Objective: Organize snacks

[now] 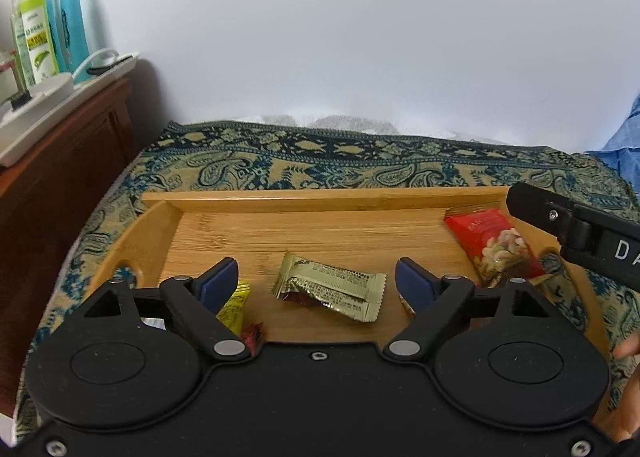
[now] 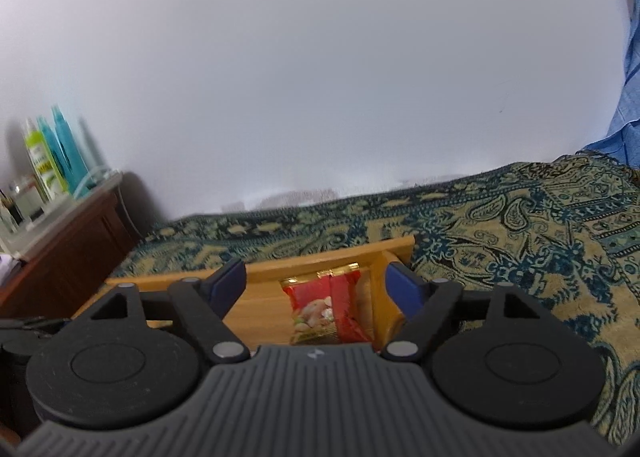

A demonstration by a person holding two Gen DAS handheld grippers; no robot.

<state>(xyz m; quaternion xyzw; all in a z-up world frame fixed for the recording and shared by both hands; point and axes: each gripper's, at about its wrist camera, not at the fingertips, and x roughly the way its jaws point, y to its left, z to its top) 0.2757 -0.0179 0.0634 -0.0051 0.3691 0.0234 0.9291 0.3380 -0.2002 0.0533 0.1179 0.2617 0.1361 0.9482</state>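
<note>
A bamboo tray (image 1: 280,201) lies on a patterned cloth. In it a gold snack packet (image 1: 330,287) lies between the tips of my open left gripper (image 1: 316,281), which hovers above it. A red nut packet (image 1: 494,245) lies at the tray's right end. A yellow packet (image 1: 234,303) and a small red one (image 1: 253,333) lie under my left finger. My right gripper (image 2: 316,283) is open and empty above the red nut packet (image 2: 324,303), near the tray's right wall (image 2: 380,281). Its body shows in the left wrist view (image 1: 580,233).
The blue and tan patterned cloth (image 2: 520,225) covers the surface around the tray. A wooden cabinet (image 1: 68,161) stands at the left with bottles (image 1: 52,33) and a white tray on top. A white wall is behind. Blue fabric (image 1: 624,145) hangs at the right.
</note>
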